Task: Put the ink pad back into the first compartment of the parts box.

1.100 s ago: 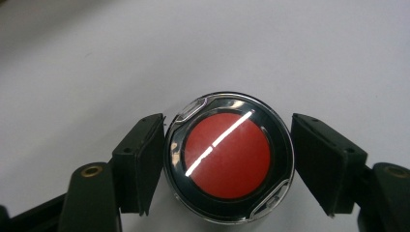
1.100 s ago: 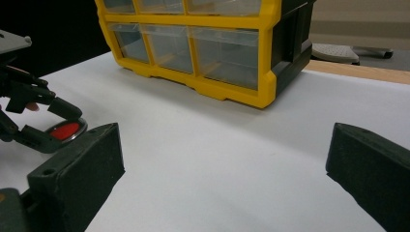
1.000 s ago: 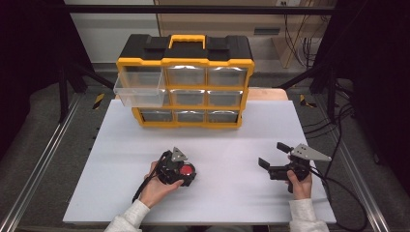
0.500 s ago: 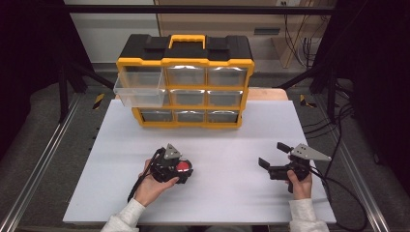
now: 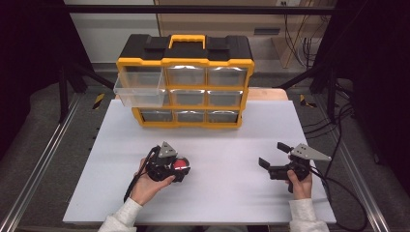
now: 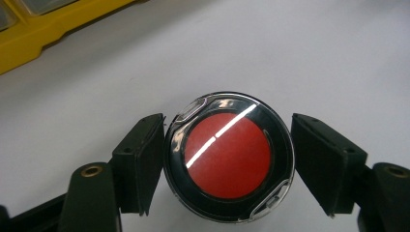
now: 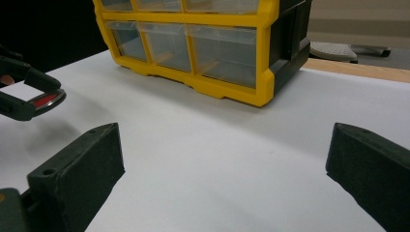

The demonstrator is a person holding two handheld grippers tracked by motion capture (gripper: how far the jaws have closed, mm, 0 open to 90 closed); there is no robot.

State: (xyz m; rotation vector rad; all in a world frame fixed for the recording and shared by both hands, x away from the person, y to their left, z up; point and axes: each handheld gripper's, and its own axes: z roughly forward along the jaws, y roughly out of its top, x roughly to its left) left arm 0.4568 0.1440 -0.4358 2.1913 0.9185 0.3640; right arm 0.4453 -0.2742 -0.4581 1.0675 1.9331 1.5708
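- My left gripper (image 5: 180,166) stayed clamped on the red round case (image 6: 228,157) and had lifted it just clear of the white table (image 5: 232,140).
- Pick-up judged complete; open drawer (image 5: 140,92) lay well ahead.
- My right gripper (image 5: 273,157) stood wide, empty.

A round red-centred disc (image 6: 228,157) with a glossy black rim sits clamped between the left hand-held gripper (image 6: 227,164)'s black jaws above the white bench (image 6: 300,58); a yellow organiser edge (image 6: 53,36) lies beyond.
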